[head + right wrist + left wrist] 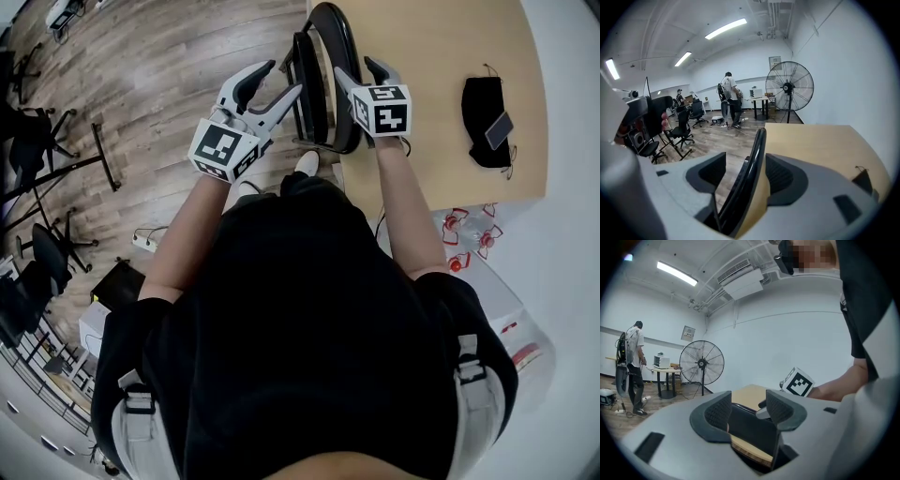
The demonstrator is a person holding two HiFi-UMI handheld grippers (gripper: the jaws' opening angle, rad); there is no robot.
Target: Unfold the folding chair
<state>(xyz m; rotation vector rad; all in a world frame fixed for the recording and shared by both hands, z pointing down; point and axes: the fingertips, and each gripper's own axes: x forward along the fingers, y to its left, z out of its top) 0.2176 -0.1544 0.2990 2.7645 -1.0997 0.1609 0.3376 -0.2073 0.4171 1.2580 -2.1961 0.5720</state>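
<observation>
A wood-plank floor [169, 84] and plain white walls were seen, with a big pedestal fan [789, 87] parked way back. The folding chair [323, 75], folded flat, was propped against a light wooden table [441, 56]. The left gripper [286, 77] was clamped narrow on its black panel. The right gripper [352, 66] was left wider, with the chair's rim laid against one pad only.

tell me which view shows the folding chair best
The head view: the folding chair shows from above, folded beside the table. The left gripper view catches only a dark panel between its jaws; the right gripper view only a curved edge.
</observation>
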